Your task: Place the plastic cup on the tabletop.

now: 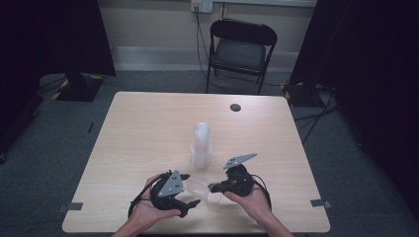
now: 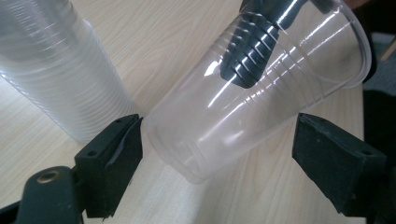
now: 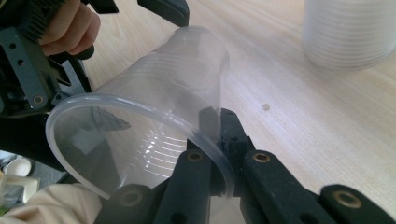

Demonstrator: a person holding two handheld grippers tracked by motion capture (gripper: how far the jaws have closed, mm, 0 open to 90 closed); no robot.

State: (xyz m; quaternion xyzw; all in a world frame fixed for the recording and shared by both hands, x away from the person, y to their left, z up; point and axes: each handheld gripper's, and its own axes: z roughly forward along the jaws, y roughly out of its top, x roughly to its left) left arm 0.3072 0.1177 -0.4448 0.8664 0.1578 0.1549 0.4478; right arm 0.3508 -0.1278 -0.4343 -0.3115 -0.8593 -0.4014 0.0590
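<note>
Right gripper [image 3: 212, 135] fingers clamped on the clear plastic cup's [image 3: 154, 116] rim. Cup base sits between left gripper [image 2: 215, 154] fingers, spread apart, not touching.

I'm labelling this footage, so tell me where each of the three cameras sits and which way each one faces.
High view: above the person's side, facing forward and down on the table; forearms, left gripper, right gripper.
Left gripper view: on the left gripper, looking between its open jaws at the clear cup.
Right gripper view: on the right gripper, shut on the cup's rim, facing the other hand.
Shared: both gripper views show the cup and the cup stack.
</note>
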